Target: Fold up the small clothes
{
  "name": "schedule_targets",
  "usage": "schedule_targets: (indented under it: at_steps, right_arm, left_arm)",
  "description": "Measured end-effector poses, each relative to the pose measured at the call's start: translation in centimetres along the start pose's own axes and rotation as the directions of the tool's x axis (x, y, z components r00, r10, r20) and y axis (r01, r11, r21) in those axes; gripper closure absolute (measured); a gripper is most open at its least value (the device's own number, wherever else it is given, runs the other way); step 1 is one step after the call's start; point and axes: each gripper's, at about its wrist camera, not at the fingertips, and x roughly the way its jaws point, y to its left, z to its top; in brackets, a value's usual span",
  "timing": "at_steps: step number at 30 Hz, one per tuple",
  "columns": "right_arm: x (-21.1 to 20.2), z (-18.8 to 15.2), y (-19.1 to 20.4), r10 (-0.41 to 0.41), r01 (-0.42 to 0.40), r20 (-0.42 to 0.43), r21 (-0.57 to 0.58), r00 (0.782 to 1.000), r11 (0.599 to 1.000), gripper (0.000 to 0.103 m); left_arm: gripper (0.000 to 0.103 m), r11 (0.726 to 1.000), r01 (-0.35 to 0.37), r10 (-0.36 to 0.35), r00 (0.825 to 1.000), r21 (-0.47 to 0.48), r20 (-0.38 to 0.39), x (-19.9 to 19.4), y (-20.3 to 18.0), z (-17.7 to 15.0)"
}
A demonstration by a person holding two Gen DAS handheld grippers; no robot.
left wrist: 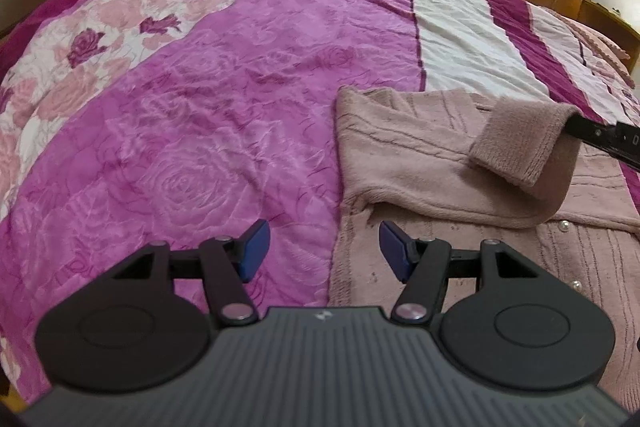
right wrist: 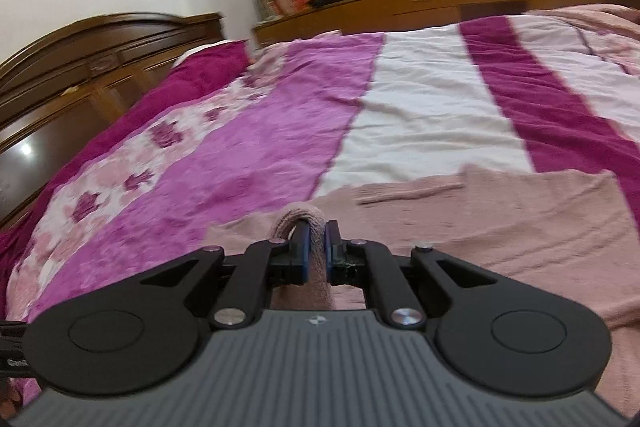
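Dusty-pink knit cardigan lies on the bed, one sleeve cuff lifted over it. Right gripper fingers clamped on cuff; left gripper fingers apart, hovering at the cardigan's edge.

Pinks, magentas and black tongs

My left gripper is showing black arms and blue pads, and my right gripper is wearing the same black and blue while pinching the dusty-pink cuff of the cardigan, which is carrying darker ribbed lines and pearly white buttons. The bedspread is running in stripes: embossed magenta roses, a white band, deep magenta, and a pale strip printed with pink and plum roses.
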Motion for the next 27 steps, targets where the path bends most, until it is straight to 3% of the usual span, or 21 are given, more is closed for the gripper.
schedule_targets:
  at_steps: [6,18,24,27]
  right_arm:
    - [-0.8,-1.0,-3.8,-0.080,0.080,-0.006,0.057,0.997,0.995,0.096]
    - [-0.4,-4.1,-8.4,-0.191,0.209,-0.129,0.149,0.973,0.966,0.093]
    - [-1.4,-4.5,-9.0,-0.193,0.214,-0.133,0.169,0.972,0.962,0.060]
    - [-2.1,-4.5,-8.8,-0.189,0.207,-0.122,0.162,0.974,0.965,0.052]
  left_arm:
    - [0.041,1.000,0.017,-0.017,1.000,0.024,0.007,0.2,-1.3,0.9]
    - [0.041,0.998,0.025,-0.025,1.000,0.051,0.004,0.5,-3.3,0.9]
    - [0.041,0.998,0.030,-0.030,1.000,0.063,0.004,0.6,-4.2,0.9]
    - [0.041,0.997,0.034,-0.034,0.999,0.067,0.002,0.7,-4.5,0.8]
